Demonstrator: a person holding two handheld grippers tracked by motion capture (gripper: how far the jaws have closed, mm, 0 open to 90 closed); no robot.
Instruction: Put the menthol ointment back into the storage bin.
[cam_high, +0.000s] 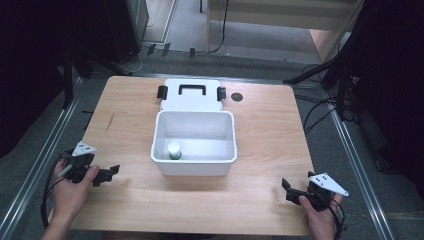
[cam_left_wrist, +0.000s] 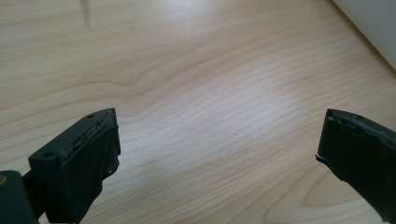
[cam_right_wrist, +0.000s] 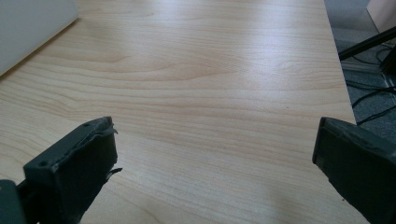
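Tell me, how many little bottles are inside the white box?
1. The bottle stands upright in the white box, at its near-left corner. The near wall might hide something low.

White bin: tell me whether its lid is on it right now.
No, the white bin stands open with a small white-capped bottle inside, and its lid lies flat behind it.

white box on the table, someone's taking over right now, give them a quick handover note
Left gripper: open, empty, resting at the table's left edge.
Right gripper: open, empty, near the front right corner.
White box: mid-table, open; a small white bottle with a green band stands inside at its front left.
Lid: lies flat behind the box, handle up, black clips at both ends.
Done: bottle is in the box.
Left: probably putting the lid on and clipping it.
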